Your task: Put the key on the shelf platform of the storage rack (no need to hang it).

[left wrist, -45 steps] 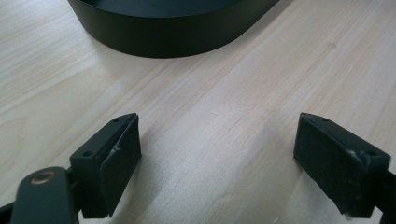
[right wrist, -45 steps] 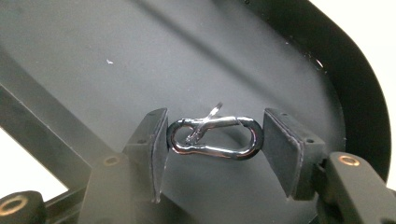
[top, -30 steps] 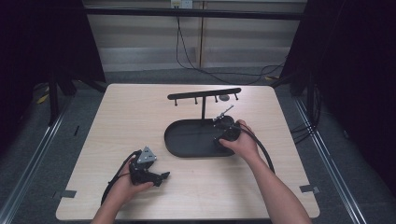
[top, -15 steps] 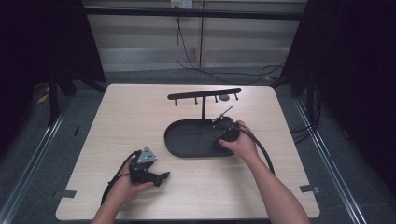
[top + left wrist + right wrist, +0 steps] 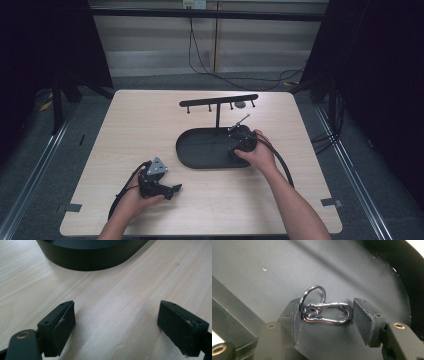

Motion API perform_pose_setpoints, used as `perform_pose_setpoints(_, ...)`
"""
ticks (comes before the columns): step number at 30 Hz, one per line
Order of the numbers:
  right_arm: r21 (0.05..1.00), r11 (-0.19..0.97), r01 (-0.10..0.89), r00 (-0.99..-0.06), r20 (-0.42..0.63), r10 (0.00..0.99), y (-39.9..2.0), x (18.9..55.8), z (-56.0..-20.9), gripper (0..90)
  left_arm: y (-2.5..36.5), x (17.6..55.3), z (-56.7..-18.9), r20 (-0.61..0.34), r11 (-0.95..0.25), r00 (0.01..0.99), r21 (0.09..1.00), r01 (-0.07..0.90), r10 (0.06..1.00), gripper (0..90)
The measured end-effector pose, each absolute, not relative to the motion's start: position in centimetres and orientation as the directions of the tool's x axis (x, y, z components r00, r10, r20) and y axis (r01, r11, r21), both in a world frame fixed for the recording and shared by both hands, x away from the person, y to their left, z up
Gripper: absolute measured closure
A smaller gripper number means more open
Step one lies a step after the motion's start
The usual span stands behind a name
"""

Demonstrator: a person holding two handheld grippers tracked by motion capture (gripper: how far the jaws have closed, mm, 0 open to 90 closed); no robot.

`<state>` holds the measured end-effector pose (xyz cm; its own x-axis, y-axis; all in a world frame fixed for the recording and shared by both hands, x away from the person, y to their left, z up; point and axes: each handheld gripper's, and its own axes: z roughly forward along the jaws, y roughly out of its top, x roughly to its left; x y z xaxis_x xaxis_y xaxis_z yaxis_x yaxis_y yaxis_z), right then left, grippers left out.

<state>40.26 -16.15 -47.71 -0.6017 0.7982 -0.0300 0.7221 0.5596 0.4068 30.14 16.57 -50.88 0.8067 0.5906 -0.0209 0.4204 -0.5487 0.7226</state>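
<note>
Your left gripper (image 5: pixel 172 189) rests on the bare table (image 5: pixel 125 130), jaws wide apart and holding nothing. To its right, your right gripper (image 5: pixel 327 315) reaches into the black tray (image 5: pixel 200 159), jaws bracketing the metal clip (image 5: pixel 327 313) and its ring (image 5: pixel 312 293); whether they're pinching it, I cannot tell. Close off-center and the clip could skid or twist away.

Left gripper (image 5: pixel 172 189) at seven o'clock, jaws wide apart – right gripper (image 5: pixel 239 141) at three o'clock, jaws closing in
</note>
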Motion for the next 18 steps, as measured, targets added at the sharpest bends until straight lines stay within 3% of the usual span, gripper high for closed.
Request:
perform_pose_setpoints(9,0.409,0.552,0.726,-0.593,-0.033,0.805,-16.16,40.34,-47.71,41.2,16.58,30.14,-50.88,-0.02,-0.549,0.807,0.722,0.42,0.59,14.6)
perform_pose_setpoints(18,0.414,0.549,0.726,-0.59,-0.035,0.807,-16.17,40.35,-47.67,32.7,16.58,30.14,-50.87,-0.02,-0.549,0.807,0.722,0.42,0.59,14.6)
